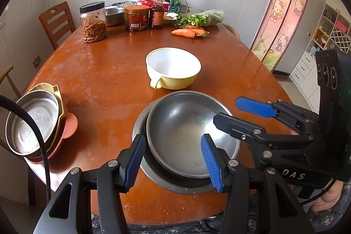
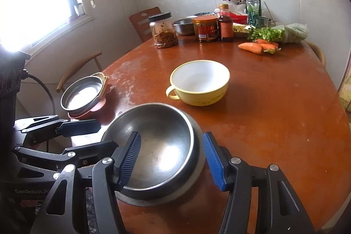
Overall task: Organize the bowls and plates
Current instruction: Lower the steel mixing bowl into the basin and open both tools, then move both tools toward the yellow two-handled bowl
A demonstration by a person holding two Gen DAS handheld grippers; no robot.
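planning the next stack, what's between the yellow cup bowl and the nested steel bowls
Nothing: only bare table separates the yellow bowl from the nested steel bowls, shown in both wrist views.

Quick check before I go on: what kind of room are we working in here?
Most likely a home dining area: a wooden dining table with wooden chairs, jars and sauce bottles beside carrots, and cartoon-cat door curtains.
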